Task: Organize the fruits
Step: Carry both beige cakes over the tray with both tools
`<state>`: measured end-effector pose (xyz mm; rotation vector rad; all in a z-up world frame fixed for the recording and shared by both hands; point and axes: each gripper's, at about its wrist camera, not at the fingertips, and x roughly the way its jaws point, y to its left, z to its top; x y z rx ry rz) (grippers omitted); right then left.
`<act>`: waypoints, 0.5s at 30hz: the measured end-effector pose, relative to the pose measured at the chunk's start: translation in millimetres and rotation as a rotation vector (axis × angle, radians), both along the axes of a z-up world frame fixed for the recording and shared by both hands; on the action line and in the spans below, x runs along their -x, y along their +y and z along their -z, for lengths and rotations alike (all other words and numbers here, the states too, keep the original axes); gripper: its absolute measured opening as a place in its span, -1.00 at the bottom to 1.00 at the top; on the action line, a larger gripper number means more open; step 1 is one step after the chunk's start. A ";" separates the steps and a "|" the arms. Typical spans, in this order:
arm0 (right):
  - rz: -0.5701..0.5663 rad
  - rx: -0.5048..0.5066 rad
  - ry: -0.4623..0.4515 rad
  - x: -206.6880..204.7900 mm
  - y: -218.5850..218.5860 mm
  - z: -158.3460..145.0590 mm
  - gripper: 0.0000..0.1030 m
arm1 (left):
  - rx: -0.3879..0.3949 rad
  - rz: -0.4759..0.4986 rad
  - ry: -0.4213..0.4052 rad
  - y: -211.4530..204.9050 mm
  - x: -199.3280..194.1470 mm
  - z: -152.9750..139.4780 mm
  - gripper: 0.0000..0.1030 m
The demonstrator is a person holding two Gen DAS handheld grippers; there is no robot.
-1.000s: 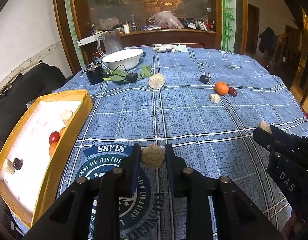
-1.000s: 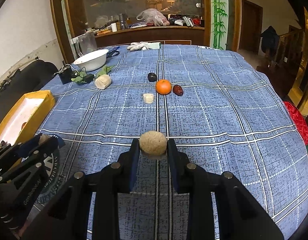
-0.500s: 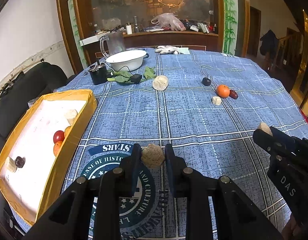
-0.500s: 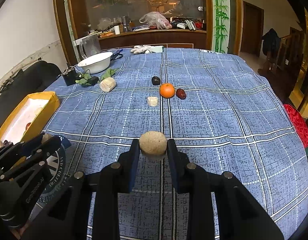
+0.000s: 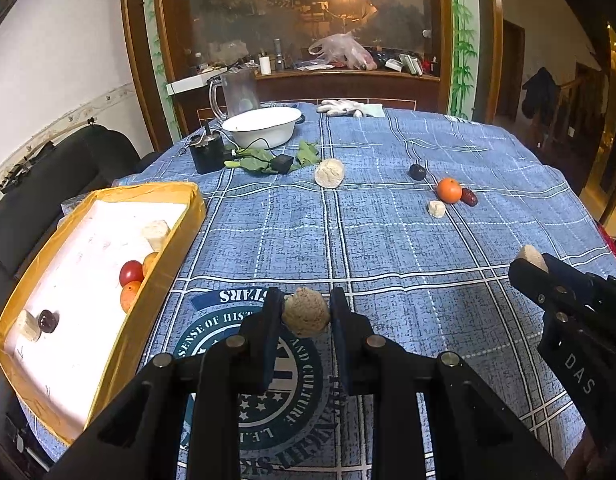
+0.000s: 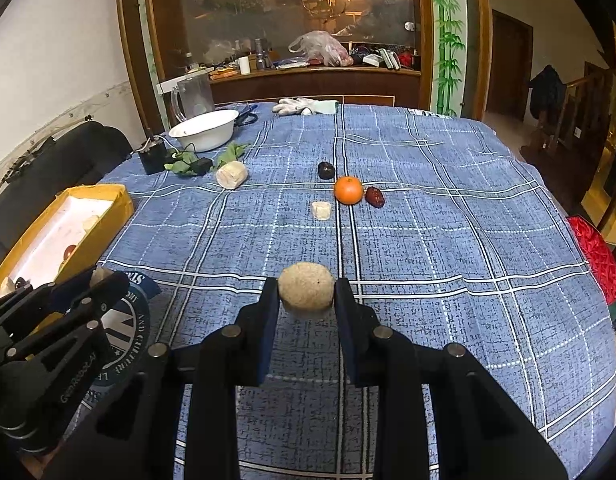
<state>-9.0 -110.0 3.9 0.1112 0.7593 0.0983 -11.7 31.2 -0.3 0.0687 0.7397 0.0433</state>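
Note:
My left gripper [image 5: 305, 312] is shut on a rough tan ball-shaped fruit [image 5: 305, 317] above the blue checked tablecloth, to the right of the yellow box [image 5: 163, 264]. That box holds a red fruit [image 5: 131, 273], orange fruits, a dark one and pale chunks. My right gripper [image 6: 306, 292] is shut on a smooth tan oval fruit [image 6: 305, 286]. Further off on the cloth lie an orange [image 6: 348, 189], a dark plum [image 6: 326, 170], a red date [image 6: 375, 196], a small pale cube [image 6: 321, 211] and a pale roll [image 6: 231, 175].
At the back left stand a white bowl [image 5: 263, 127], a glass jug [image 5: 235, 90], a black device [image 5: 207, 153] with cable, and green leaves [image 5: 259, 158]. White gloves [image 5: 342, 107] lie at the far edge. A black sofa [image 5: 39, 184] sits left of the table.
Both views have tilted slightly, with the far objects sitting a little lower in frame. Each gripper still holds its fruit the same way.

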 end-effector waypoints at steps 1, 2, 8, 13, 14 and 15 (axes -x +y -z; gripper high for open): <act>0.001 0.002 -0.002 0.6 0.2 -0.6 -0.42 | 0.001 -0.001 0.000 0.2 0.1 0.0 -0.55; 0.001 0.002 -0.003 0.9 0.2 -1.0 -0.42 | 0.001 -0.002 -0.002 0.7 0.6 -0.5 -0.55; 0.002 0.006 -0.010 3.7 -0.4 -3.4 -0.42 | 0.007 -0.008 -0.004 4.9 3.2 -2.8 -0.55; -0.004 0.008 -0.017 6.1 2.4 -7.1 -0.42 | 0.013 -0.019 -0.008 10.0 6.2 -4.9 -0.55; -0.006 0.009 -0.019 6.6 3.0 -7.8 -0.42 | 0.014 -0.022 -0.010 11.2 6.6 -5.6 -0.55; -0.008 0.009 -0.022 7.0 3.8 -8.6 -0.42 | 0.015 -0.025 -0.010 12.2 6.8 -5.9 -0.55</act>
